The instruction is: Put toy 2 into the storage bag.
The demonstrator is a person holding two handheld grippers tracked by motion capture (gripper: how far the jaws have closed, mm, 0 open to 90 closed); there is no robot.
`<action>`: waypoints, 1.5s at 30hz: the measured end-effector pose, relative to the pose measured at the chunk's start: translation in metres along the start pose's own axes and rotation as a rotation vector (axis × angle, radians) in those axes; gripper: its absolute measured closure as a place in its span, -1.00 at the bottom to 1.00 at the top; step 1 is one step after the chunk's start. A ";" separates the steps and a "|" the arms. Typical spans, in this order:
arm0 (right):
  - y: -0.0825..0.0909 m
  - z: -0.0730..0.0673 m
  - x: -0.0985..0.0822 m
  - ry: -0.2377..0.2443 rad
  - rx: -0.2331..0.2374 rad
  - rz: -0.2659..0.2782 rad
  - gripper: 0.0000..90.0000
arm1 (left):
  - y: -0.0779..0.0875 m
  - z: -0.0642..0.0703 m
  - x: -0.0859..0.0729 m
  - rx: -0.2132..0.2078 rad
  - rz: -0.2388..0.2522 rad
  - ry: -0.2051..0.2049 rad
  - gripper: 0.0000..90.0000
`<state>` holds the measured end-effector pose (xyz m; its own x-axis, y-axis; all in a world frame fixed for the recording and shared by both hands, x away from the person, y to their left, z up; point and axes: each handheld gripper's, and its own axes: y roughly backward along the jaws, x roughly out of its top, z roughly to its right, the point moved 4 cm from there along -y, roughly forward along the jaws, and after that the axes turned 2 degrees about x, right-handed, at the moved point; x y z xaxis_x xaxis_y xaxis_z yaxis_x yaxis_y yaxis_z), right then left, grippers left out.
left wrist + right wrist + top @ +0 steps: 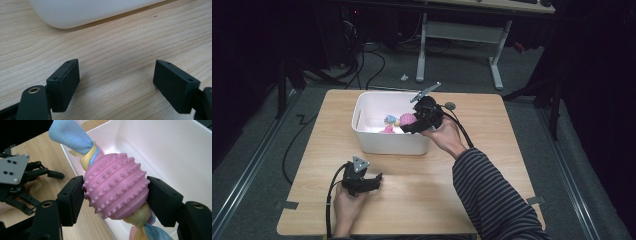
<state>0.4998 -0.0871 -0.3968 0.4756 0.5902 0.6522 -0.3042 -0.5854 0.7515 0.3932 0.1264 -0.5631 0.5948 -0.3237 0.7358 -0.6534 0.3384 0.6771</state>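
Observation:
A pink studded rubber ball [116, 185] with blue and yellow cloth knotted at both ends sits between the pads of my right gripper [115, 180], which is shut on it. In the high view that gripper [409, 127] holds the toy [406, 119] just above the right part of the white bin [387, 142]. The bin's inner wall [160, 147] is close behind the ball. My left gripper [377, 179] rests low over the wooden table [472, 180] in front of the bin. Its jaws stand wide apart with nothing between them [116, 62].
Something small and pink [388, 130] lies on the bin's floor. The bin's rounded lower corner [75, 15] is just ahead of the left gripper. Beyond the table's far edge stand a white desk frame [422, 45] and floor cables [372, 65].

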 end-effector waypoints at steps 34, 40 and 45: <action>0.086 0.014 -0.046 -0.060 -0.123 0.222 -0.32 | 0.000 0.000 0.000 0.001 -0.001 -0.001 -0.52; 0.104 0.018 -0.059 -0.082 -0.136 0.257 -0.30 | 0.000 0.000 0.000 0.001 0.000 -0.001 -0.52; 0.116 0.019 -0.067 -0.096 -0.151 0.279 -0.29 | 0.000 0.000 0.000 0.001 0.000 -0.001 -0.52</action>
<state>0.4484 -0.2052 -0.3548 0.4299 0.3597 0.8281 -0.5489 -0.6241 0.5561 0.3930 0.1261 -0.5631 0.5946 -0.3245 0.7356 -0.6536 0.3377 0.6773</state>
